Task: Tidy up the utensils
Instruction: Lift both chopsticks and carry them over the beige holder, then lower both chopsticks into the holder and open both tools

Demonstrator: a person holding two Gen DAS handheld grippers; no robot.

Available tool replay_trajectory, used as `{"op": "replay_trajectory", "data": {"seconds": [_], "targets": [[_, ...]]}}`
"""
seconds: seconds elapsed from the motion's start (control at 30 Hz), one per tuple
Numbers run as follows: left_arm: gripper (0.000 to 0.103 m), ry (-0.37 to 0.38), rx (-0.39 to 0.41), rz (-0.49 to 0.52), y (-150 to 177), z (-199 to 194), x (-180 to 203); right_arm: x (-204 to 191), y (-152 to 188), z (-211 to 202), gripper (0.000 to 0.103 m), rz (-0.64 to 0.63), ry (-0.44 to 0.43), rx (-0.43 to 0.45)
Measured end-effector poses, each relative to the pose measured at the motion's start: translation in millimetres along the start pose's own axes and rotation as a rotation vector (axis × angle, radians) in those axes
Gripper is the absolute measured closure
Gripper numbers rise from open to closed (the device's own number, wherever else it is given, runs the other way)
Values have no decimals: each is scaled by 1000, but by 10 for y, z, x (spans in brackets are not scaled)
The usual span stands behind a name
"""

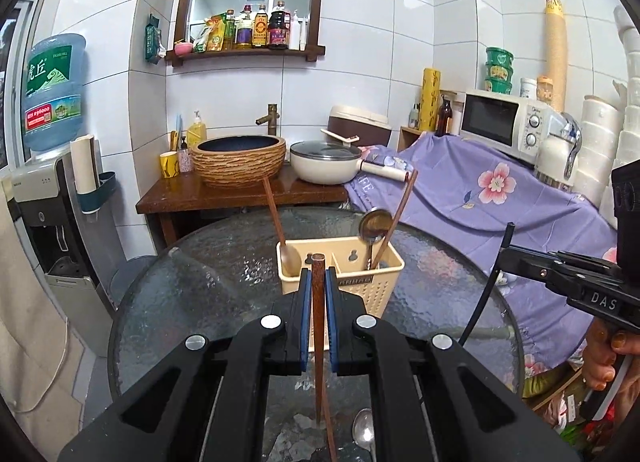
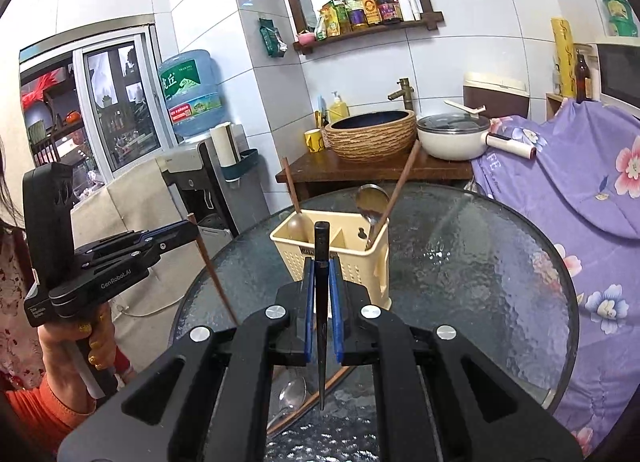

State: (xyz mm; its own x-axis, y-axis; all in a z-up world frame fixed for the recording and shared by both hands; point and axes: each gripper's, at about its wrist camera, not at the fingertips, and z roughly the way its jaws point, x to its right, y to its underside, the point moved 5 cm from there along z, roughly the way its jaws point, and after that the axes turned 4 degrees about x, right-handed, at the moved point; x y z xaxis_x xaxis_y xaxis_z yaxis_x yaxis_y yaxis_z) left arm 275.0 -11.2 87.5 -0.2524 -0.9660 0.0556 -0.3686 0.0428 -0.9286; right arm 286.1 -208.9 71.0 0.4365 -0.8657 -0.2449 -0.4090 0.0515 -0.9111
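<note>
My left gripper [image 1: 319,278] is shut on a brown wooden chopstick [image 1: 319,342], held upright above the glass table. Just behind it stands a cream utensil holder [image 1: 372,290]. A wooden spoon [image 1: 274,210] leans in its left compartment. A metal spoon [image 1: 375,224] and a brown chopstick [image 1: 396,218] lean in its right one. My right gripper [image 2: 322,266] is shut on a black chopstick [image 2: 321,342], also upright before the holder [image 2: 292,258]. A loose metal spoon [image 2: 292,394] and another brown chopstick [image 2: 320,386] lie on the table below.
The round glass table [image 1: 180,282] stands before a wooden counter [image 1: 240,194] with a basin and a white pan. A purple flowered cloth [image 1: 500,202] covers the furniture on the right, and a water dispenser [image 1: 52,202] stands on the left. A person's hand [image 2: 80,342] grips the left gripper's handle.
</note>
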Motion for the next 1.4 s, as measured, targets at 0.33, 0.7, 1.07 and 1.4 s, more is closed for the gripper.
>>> {"op": "replay_trajectory", "data": {"seconds": [0.33, 0.7, 1.07, 1.4], "targets": [[96, 56, 89, 6, -825, -117, 114, -140, -867, 14, 95, -11, -14, 73], [96, 2, 227, 33, -1765, -79, 247, -232, -1805, 229, 95, -71, 94, 189], [96, -47, 113, -36, -1283, 807, 22, 14, -1188, 990, 95, -64, 162, 94], [96, -63, -5, -95, -721, 1276, -231, 240, -736, 1313, 95, 8, 168, 3]]}}
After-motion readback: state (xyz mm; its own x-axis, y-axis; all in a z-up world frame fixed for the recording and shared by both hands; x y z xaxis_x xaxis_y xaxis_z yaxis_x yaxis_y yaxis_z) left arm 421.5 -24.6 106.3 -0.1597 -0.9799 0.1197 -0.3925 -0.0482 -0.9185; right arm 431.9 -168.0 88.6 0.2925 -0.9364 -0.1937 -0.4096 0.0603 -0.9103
